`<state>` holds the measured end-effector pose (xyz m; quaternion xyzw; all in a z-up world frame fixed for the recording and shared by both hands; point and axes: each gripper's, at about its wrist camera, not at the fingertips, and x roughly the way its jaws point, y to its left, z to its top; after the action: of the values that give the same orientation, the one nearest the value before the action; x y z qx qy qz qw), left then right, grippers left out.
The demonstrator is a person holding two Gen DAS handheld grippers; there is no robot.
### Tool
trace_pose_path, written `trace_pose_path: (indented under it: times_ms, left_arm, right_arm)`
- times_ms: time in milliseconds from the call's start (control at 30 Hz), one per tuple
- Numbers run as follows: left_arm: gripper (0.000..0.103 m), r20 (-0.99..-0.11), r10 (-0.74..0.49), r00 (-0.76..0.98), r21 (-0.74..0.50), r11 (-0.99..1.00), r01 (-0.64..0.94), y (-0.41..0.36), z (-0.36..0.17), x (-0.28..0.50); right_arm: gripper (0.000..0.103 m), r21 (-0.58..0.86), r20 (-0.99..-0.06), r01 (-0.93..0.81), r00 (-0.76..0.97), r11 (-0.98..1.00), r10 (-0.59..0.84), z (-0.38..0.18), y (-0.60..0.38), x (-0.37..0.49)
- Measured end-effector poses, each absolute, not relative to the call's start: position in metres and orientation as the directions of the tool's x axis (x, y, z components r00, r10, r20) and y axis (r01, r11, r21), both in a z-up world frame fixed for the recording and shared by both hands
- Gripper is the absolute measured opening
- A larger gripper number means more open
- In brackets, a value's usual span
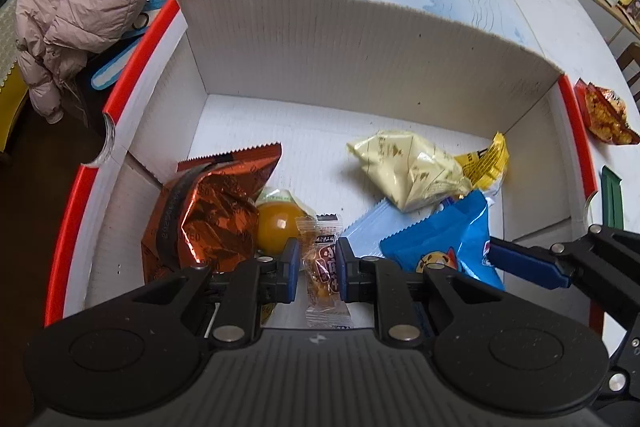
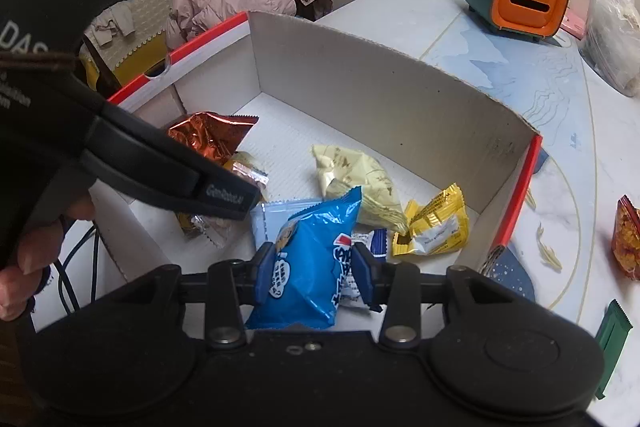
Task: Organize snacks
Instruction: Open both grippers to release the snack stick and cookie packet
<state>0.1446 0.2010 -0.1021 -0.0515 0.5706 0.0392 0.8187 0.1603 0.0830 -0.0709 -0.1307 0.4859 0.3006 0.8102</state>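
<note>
Both grippers [image 1: 318, 265] [image 2: 314, 267] point steeply down into the box [image 1: 360, 39], clamping snacks.

One box [image 1: 360, 39], holding one copper foil bag [image 1: 208, 211], one orange jelly cup [image 1: 276, 231], one small clear-wrapped candy [image 1: 322, 267], one cream packet [image 1: 404, 167], one yellow packet [image 1: 486, 163] and one blue bag [image 2: 308, 255]; outside, one red snack bag [image 1: 604, 115] and one green bar [image 2: 612, 343].

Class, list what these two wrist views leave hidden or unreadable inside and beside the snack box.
- Orange jelly cup: left wrist view, partly behind the copper foil bag.
- Pale blue packet: right wrist view, mostly under the blue snack bag.
- Green wrapper: cut by the edge.
- Small candy print: too small.
</note>
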Motion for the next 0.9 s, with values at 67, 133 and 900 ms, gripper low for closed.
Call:
trace_pose_path:
  times_ms: [67, 133, 900]
  left_arm:
    - [0.018, -0.939, 0.007, 0.345, -0.038, 0.991, -0.125, 0.201, -0.103, 0.143]
    - [0.018, -0.936, 0.006, 0.351, -0.040, 0.992, -0.122, 0.201, -0.102, 0.141]
    - [0.027, -0.880, -0.059, 0.471, -0.100, 0.993, -0.062, 0.186, -0.054, 0.104]
  right_arm:
    - [0.040, 0.080, -0.866, -0.615, 0.347, 0.784, 0.361, -0.071, 0.083, 0.160]
    - [0.041, 0.083, -0.864, -0.614, 0.348, 0.785, 0.364, -0.070, 0.081, 0.159]
    - [0.060, 0.162, -0.809, -0.587, 0.382, 0.793, 0.448, -0.030, 0.050, 0.142]
